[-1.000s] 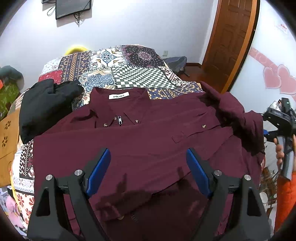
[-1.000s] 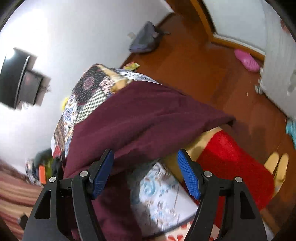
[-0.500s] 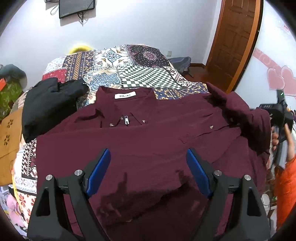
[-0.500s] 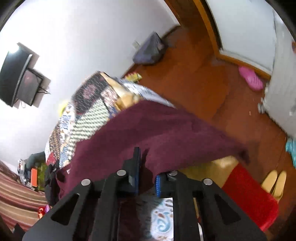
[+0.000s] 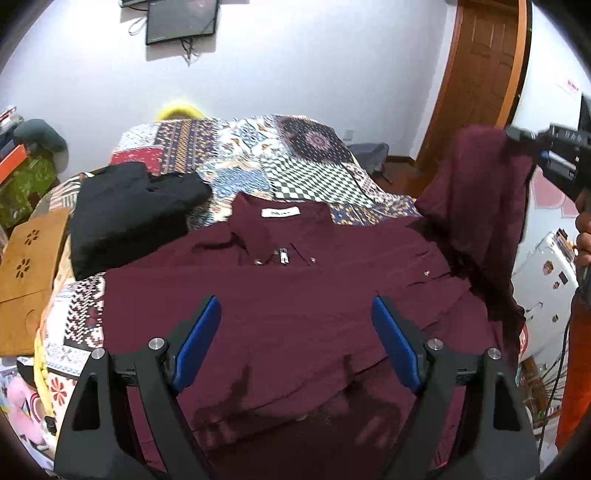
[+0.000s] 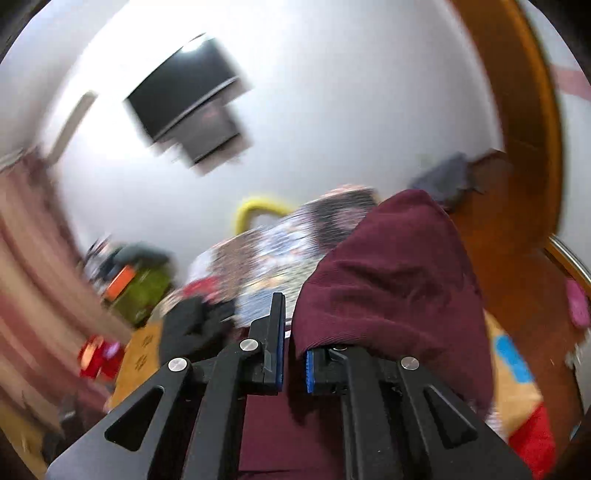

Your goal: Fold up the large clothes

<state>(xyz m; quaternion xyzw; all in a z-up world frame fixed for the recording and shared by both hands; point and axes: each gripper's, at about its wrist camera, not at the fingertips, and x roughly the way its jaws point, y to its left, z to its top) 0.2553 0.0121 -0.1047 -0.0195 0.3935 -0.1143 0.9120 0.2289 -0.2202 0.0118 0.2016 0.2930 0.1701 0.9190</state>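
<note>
A large maroon button shirt (image 5: 295, 302) lies front up on the patchwork bed, its white collar label toward the far wall. My left gripper (image 5: 295, 339) is open and empty, hovering above the shirt's lower front. My right gripper (image 6: 293, 365) is shut on the shirt's right sleeve (image 6: 399, 280). In the left wrist view that sleeve (image 5: 480, 206) hangs lifted off the bed from the right gripper (image 5: 535, 146) at the upper right. The right wrist view is blurred.
A folded black garment (image 5: 129, 214) lies on the patchwork quilt (image 5: 280, 158) at the left. A brown wooden board (image 5: 29, 254) sits at the bed's left edge. A wooden door (image 5: 480, 74) and a white appliance (image 5: 543, 280) stand to the right. A screen (image 5: 181, 18) hangs on the wall.
My right gripper closed on the shirt's right sleeve, then lifted it up off the bed and swung toward the wall. My left gripper stayed open and tilted up slightly.
</note>
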